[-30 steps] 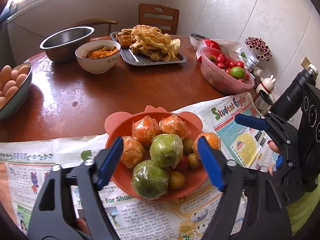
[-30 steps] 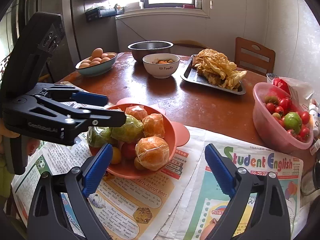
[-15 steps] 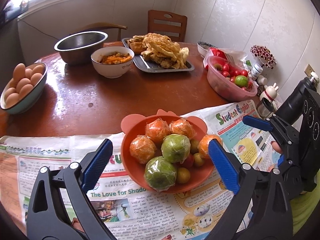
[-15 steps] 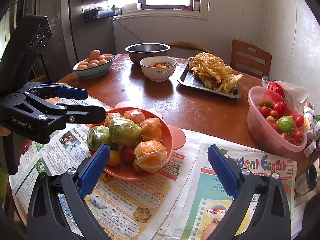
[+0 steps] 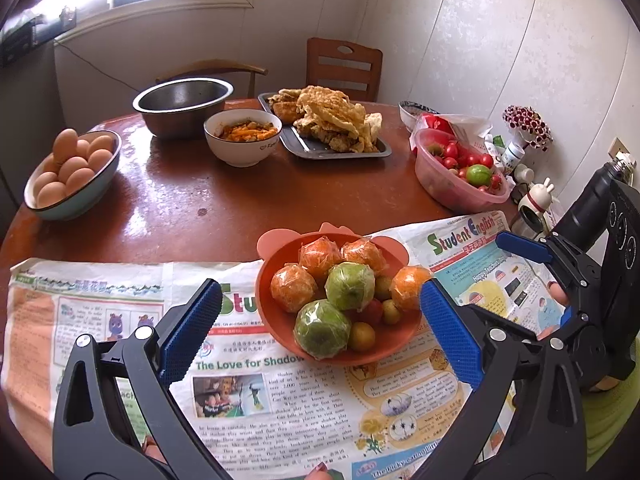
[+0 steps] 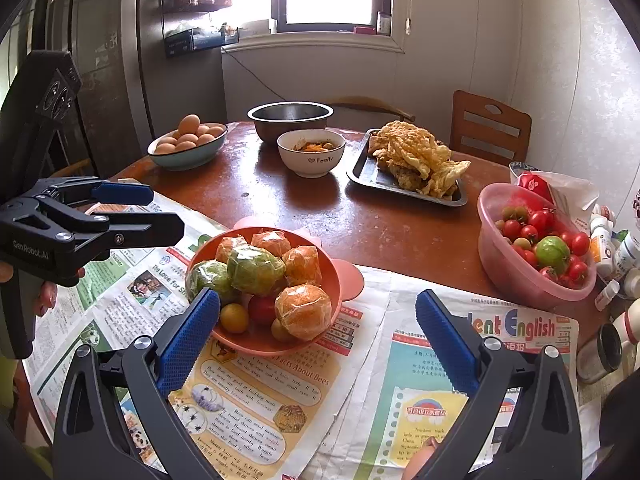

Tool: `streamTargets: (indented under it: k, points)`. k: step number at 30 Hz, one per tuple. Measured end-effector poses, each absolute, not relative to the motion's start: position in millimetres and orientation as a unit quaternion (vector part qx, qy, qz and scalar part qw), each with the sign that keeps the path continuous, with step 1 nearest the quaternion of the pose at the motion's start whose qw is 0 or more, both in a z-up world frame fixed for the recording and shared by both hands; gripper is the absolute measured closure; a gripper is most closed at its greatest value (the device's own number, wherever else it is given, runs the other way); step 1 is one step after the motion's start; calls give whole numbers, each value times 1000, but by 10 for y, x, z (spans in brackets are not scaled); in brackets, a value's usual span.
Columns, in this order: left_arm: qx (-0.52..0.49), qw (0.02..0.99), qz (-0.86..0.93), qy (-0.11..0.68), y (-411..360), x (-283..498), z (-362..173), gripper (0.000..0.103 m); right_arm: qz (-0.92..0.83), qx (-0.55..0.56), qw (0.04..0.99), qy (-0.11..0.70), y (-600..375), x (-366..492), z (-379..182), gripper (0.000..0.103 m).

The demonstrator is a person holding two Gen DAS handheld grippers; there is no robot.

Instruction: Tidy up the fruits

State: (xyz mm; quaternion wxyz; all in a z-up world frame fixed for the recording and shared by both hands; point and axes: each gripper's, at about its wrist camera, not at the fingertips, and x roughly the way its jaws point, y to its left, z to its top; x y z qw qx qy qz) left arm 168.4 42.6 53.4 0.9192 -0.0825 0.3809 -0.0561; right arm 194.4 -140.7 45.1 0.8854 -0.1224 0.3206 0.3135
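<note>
Left wrist view: left gripper [image 5: 320, 320] has just been opening, nothing held; bowl [image 5: 280, 320] at 12 o'clock; right gripper [image 6: 318, 332] gapes wide, empty.

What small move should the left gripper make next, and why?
Probably ease the left gripper down onto the nearest wrapped green fruit in the orange bowl. Its jaws have just been opening and stand wide with nothing between them, the bowl sits right ahead, and the right gripper is open too, off to the side.
</note>
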Motion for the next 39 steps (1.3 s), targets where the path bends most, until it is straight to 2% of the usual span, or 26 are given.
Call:
streamTargets:
  k: [18,39]
  points:
    - [-100,929,-20,357,315,1035,526,10,308,-111,903,280,-1595,1457,733,5]
    - [-98,928,-1,359,122,454,119,10,283,-116,904,300,-1759,908,329,5]
